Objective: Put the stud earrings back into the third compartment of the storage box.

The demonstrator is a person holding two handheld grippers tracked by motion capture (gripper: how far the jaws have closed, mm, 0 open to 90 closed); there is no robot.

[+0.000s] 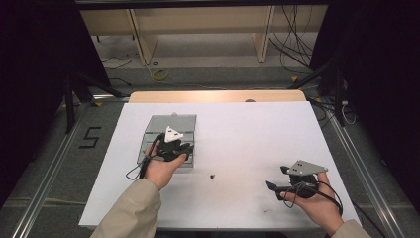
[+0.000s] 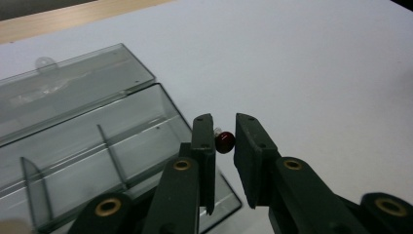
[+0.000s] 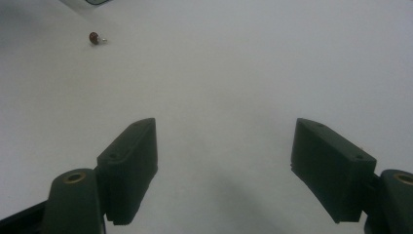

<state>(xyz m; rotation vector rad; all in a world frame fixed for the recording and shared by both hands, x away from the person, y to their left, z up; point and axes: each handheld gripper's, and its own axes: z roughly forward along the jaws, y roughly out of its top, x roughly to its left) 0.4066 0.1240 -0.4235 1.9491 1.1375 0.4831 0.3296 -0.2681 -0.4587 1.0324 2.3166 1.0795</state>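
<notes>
Holding your left claw (image 2: 224,146) above the front right corner of the clear plastic box (image 2: 97,146), you have its jaws nearly closed, with a small dark red bulb (image 2: 225,142) sitting in the narrow gap between the tips. In the left gripper view the bulb touches the left jaw's inner face; whether the right jaw also presses on it, you cannot tell from here. The box lies open on the white tabletop (image 2: 316,73), lid folded back flat, its thin dividers splitting the tray into compartments. In the high view your left hand (image 1: 161,168) hovers over the near edge of that box (image 1: 171,124).

Your right claw (image 3: 224,165) is spread wide with nothing between its jaws, over bare white tabletop. In the high view it (image 1: 275,185) sits low at the right, well apart from the box, jaws pointing left. A second small bulb (image 3: 93,38), dark with a pale tip, lies on the tabletop far ahead of it and to the left; in the high view this speck (image 1: 212,175) rests between your two hands, just off the box's near right corner.
</notes>
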